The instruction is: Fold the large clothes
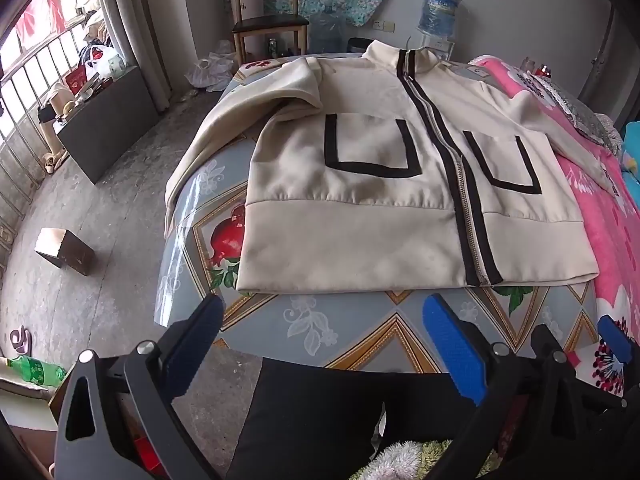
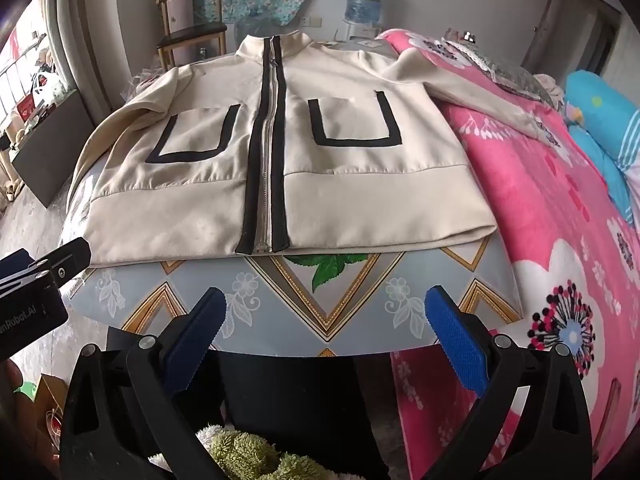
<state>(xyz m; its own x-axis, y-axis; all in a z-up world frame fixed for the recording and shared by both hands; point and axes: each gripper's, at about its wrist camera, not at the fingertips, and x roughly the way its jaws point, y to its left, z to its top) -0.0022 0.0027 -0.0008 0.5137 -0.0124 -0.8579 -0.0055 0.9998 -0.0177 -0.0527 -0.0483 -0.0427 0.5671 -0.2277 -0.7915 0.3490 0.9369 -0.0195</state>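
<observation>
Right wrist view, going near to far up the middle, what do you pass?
Right tool, open → table edge → jacket hem → zipper → collar → chair at the wall.

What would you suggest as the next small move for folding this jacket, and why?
Probably bring the left gripper forward to the sleeve that hangs off the table edge, ready to fold it across the front. The cream jacket lies flat and zipped, both sleeves spread outward, and both grippers hover open and empty short of the hem.
</observation>
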